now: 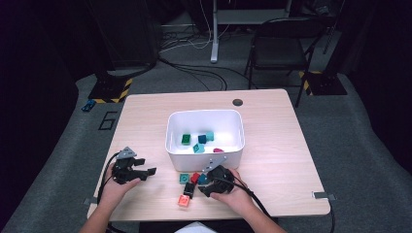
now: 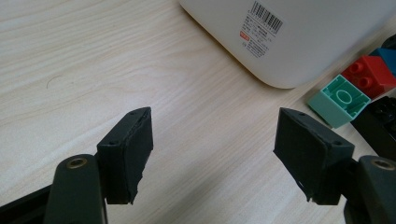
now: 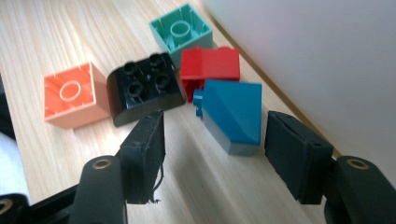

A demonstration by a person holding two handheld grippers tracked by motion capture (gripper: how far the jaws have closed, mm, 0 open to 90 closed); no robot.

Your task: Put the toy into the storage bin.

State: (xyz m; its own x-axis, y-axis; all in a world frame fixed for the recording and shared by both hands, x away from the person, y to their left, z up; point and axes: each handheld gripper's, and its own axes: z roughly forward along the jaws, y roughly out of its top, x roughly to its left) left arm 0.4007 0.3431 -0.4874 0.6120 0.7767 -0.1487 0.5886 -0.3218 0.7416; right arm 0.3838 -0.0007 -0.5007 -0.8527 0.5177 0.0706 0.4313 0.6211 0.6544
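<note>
Several loose bricks lie in front of the white bin [image 1: 170, 141]: teal [image 3: 182, 32], red [image 3: 210, 65], black [image 3: 144, 86], salmon [image 3: 70, 95] and blue [image 3: 233, 114]. My right gripper [image 3: 215, 128] is open. The blue brick lies on its side between the jaw tips, with a wide gap at the left pad and a narrow one at the right pad. In the high view the right gripper [image 1: 203, 187] sits just right of this cluster. My left gripper [image 2: 212, 135] is open over bare wood, left of the bin [image 2: 303, 37]; from above the left gripper [image 1: 147, 166] rests low on the table.
Several bricks lie inside the bin: green [image 1: 186, 139], teal [image 1: 210, 136], magenta [image 1: 218, 150]. A round cable hole [image 1: 237, 102] sits near the table's far edge. Beyond the table stand a black chair [image 1: 282, 48] and floor cables. The table's front edge is close behind both hands.
</note>
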